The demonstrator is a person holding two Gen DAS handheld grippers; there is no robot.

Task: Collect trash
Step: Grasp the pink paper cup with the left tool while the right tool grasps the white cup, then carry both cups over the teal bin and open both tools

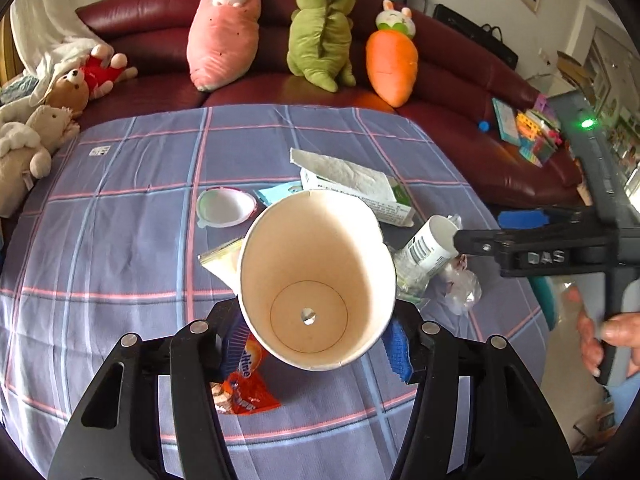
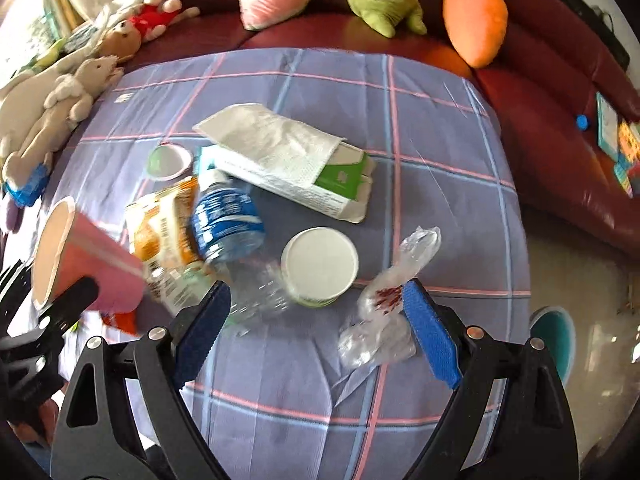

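Left gripper (image 1: pixel 316 344) clamped on a paper cup (image 1: pixel 316 280), blue fingers (image 1: pixel 398 350) pressing its sides; pink outside, cream inside, mouth tipped toward the camera, a small hole in its base, held above the near edge of the counter (image 1: pixel 120 240). Beneath it, an orange wrapper (image 1: pixel 244 392) reading "...ltine". Right gripper (image 2: pixel 316 340) spread wide and empty, marked "DAS" on its body in the left view. Between its fingers, a white tub (image 2: pixel 320 266) lying on its side mid-counter, beside a crushed blue-labelled bottle (image 2: pixel 228 222), a clear plastic bag (image 2: pixel 384 304), and a green-and-white carton (image 2: pixel 320 176) under a napkin (image 2: pixel 272 140). Other print too blurred to read.
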